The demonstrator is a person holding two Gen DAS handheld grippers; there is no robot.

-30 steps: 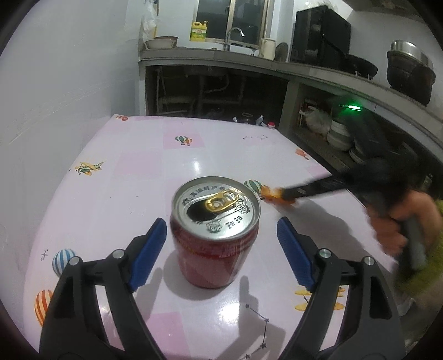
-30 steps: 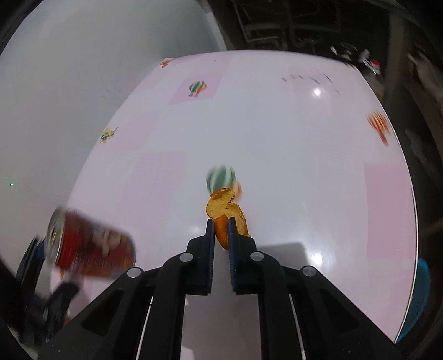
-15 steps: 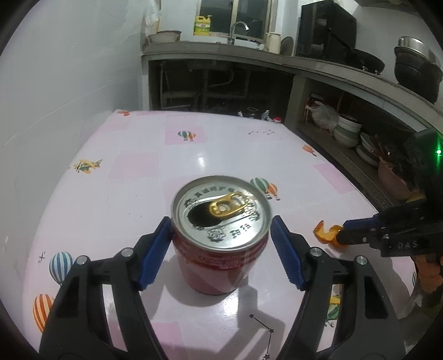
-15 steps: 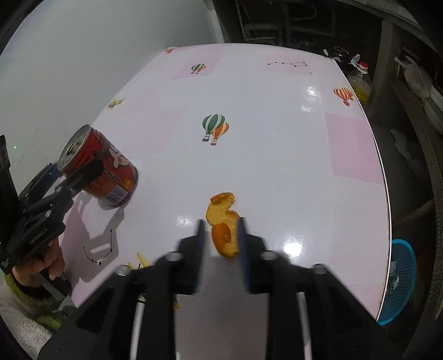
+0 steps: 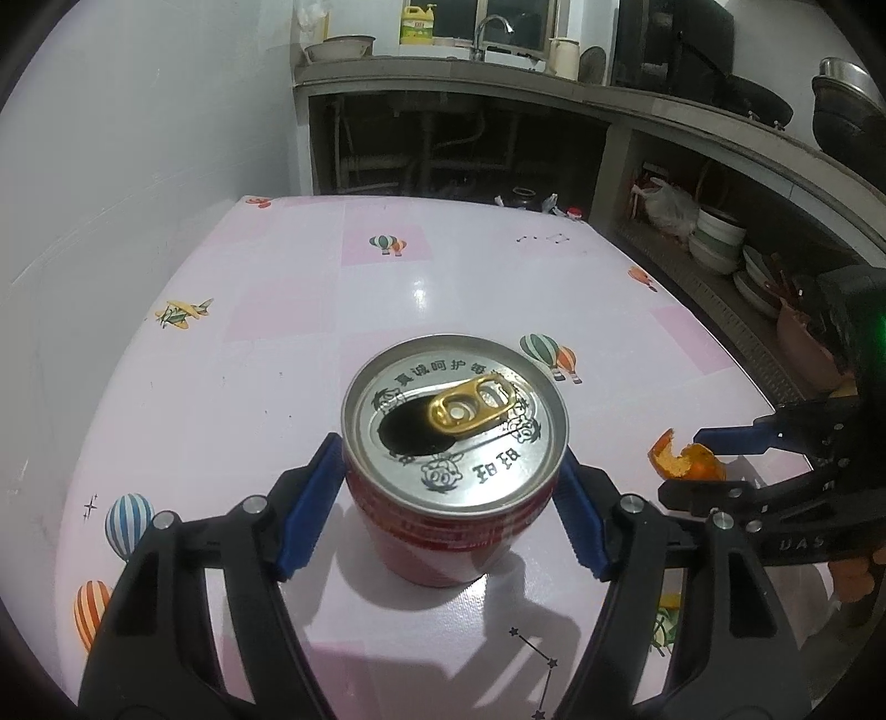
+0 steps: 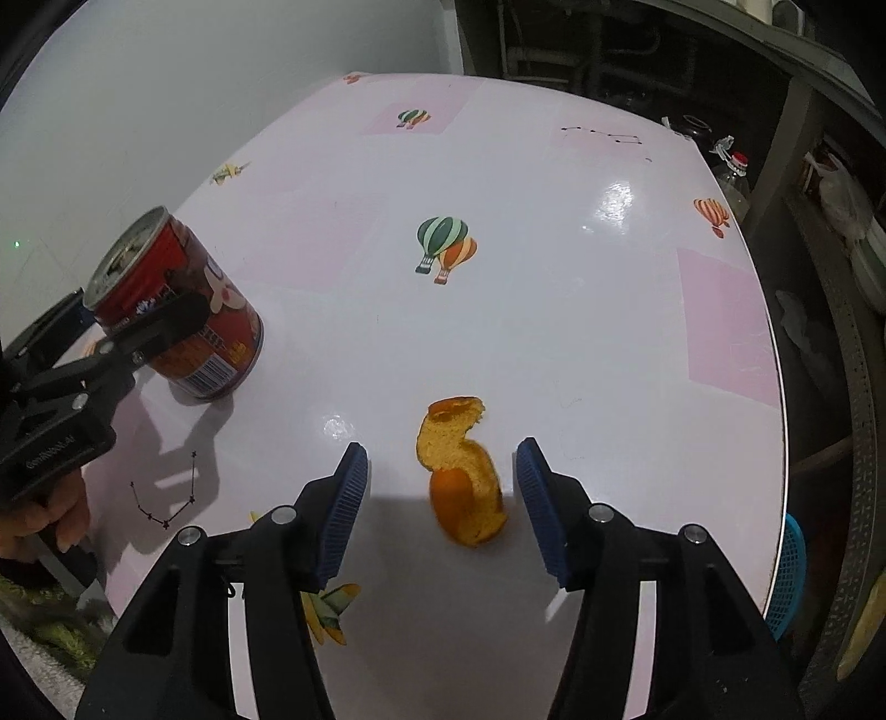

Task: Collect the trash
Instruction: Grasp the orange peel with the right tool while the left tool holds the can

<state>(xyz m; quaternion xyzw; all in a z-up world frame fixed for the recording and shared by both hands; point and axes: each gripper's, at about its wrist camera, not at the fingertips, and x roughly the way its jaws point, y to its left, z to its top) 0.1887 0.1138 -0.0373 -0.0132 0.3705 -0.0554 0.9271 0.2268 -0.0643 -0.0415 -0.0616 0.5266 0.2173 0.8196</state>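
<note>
Here your left tongs [image 5: 448,498] close on the red can [image 5: 454,471], both blue pads touching its sides; it stands upright on the pink bench [image 5: 277,343], opened top facing up, pull tab aimed toward the far right. Your right tongs [image 6: 443,504] gape wide around the orange peel [image 6: 462,476] without touching it. The peel lies on the bench, its long axis running away from you, nearer the right pad [image 6: 540,512].

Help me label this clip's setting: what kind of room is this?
Most likely a home kitchen. A counter along the far wall carries a faucet and a yellow detergent jug; stacked bowls sit on a shelf under it, and a vinyl-covered table holds a red can.
</note>
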